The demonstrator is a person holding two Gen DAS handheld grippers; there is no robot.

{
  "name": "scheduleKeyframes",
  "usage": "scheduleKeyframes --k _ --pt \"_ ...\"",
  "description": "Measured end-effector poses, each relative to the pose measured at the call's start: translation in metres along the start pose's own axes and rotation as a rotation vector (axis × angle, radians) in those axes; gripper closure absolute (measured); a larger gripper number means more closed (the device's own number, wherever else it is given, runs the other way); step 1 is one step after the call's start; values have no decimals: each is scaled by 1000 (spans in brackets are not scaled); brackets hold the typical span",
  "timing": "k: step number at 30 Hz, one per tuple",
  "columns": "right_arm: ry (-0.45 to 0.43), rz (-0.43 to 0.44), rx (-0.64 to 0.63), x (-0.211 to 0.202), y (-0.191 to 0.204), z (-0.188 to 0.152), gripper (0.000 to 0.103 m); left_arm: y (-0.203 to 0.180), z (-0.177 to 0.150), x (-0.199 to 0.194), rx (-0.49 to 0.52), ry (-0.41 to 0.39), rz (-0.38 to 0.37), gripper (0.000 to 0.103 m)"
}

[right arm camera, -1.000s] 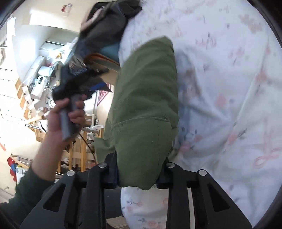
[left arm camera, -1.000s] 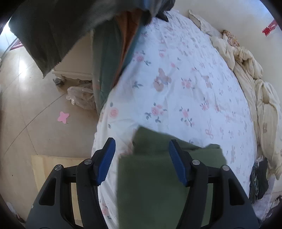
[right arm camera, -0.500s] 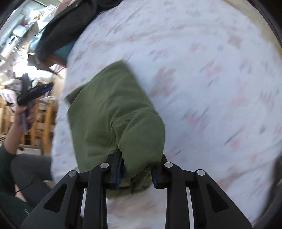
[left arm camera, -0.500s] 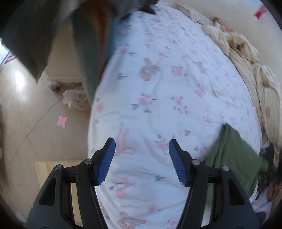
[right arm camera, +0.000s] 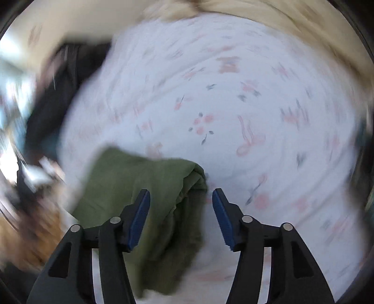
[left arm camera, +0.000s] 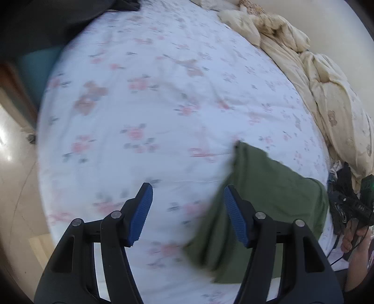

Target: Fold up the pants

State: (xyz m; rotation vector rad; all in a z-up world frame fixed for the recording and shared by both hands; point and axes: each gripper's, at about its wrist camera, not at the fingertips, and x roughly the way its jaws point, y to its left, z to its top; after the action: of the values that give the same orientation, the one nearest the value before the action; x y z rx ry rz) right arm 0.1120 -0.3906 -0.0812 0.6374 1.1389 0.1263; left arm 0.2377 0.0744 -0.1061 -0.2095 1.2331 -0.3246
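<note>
The folded olive green pants (left arm camera: pixel 264 187) lie on the floral bed sheet (left arm camera: pixel 163 93), at the lower right in the left wrist view. My left gripper (left arm camera: pixel 187 210) is open and empty over the sheet, just left of the pants. In the right wrist view, which is blurred, the pants (right arm camera: pixel 149 187) lie bunched at the lower left. My right gripper (right arm camera: pixel 181 215) is open, with the pants' folded edge between and below its fingers. The right gripper in a hand (left arm camera: pixel 353 208) also shows at the far right edge of the left wrist view.
A cream quilt (left arm camera: pixel 315 77) is heaped along the bed's far right side. Dark clothes (left arm camera: pixel 58 21) lie at the bed's top left corner, and also show in the right wrist view (right arm camera: pixel 60 93). Pale floor (left arm camera: pixel 16 175) lies left of the bed.
My right gripper has let go of the pants and opened; they now rest on the sheet. Both cameras have swung over the bed. The left gripper stayed open.
</note>
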Motion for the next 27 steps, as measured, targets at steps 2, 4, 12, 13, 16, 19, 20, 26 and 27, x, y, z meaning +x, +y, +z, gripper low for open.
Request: scheduleKeyframes --k 2,4,12,13,16,19,20,26,27 --pt "-26 114 184 -5 -21 -2 29 -17 9 8 3 17 -10 43" --pt "-41 182 243 -3 -28 -4 16 -31 19 14 -4 33 -37 43" --pt "-36 242 228 26 -33 2 15 -76 38 63 12 120 -64 43" --pt "-18 249 209 35 -32 4 15 -78 38 71 8 131 -72 43" --pt "36 281 152 60 -29 -2 15 -87 31 90 32 146 -206 43" --pt "118 292 180 84 -36 -17 12 -94 18 102 115 169 -213 42" --pt "128 281 182 90 -38 -20 6 -91 16 102 117 167 -220 42" --pt "166 287 162 98 -31 -30 3 -56 20 83 89 178 -241 41" --pt "174 290 162 99 -30 -31 3 -49 22 80 69 176 -248 40"
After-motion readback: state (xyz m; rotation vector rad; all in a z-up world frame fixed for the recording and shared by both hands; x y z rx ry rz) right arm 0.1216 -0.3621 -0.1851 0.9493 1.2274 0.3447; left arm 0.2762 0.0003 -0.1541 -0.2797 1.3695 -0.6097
